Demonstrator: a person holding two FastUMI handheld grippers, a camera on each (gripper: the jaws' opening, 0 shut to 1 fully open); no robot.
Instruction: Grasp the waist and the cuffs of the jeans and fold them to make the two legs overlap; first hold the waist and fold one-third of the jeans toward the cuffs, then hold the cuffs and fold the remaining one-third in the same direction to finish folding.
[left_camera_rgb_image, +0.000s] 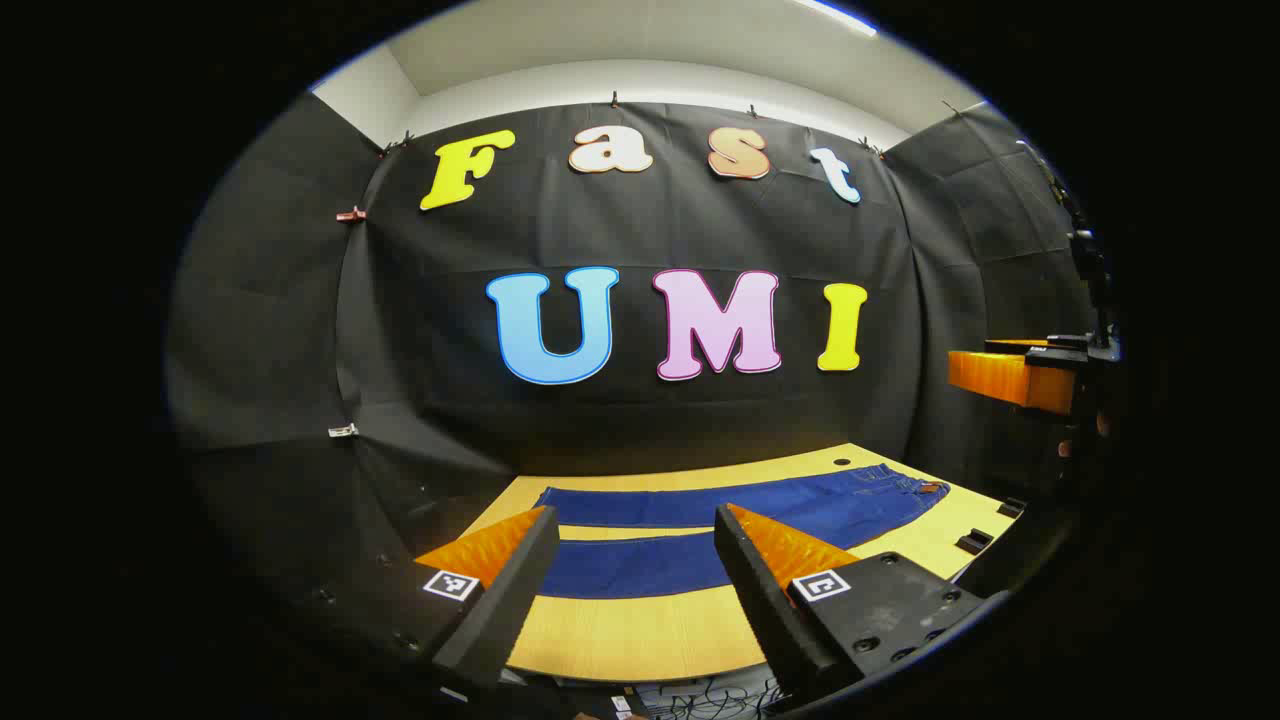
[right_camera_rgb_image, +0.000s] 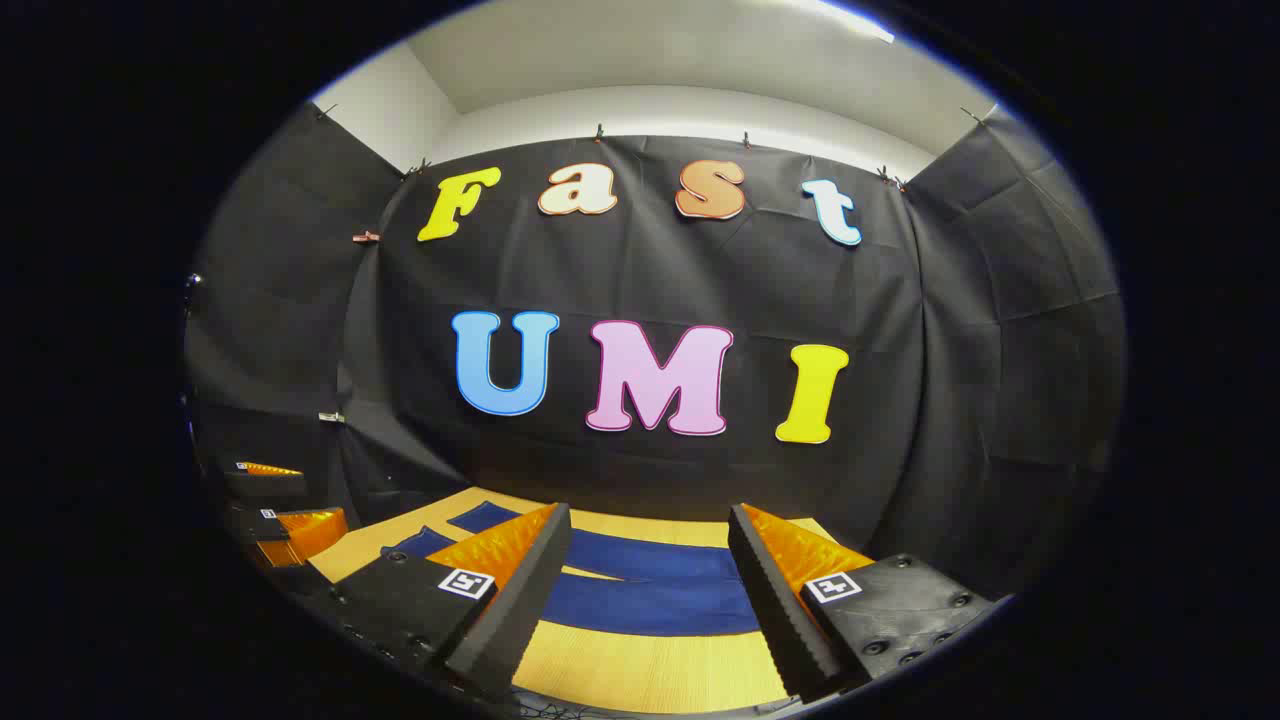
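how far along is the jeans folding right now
Nothing is folded: the jeans lie flat on the table, legs side by side with a gap. Nothing is in hand; the left claw and right claw hover open. All three folds remain.

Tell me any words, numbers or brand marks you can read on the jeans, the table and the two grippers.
Jeans: waist tag too small to read.
Left gripper: square markers show coded patterns, no words.
Right gripper: the same.
Table: none.
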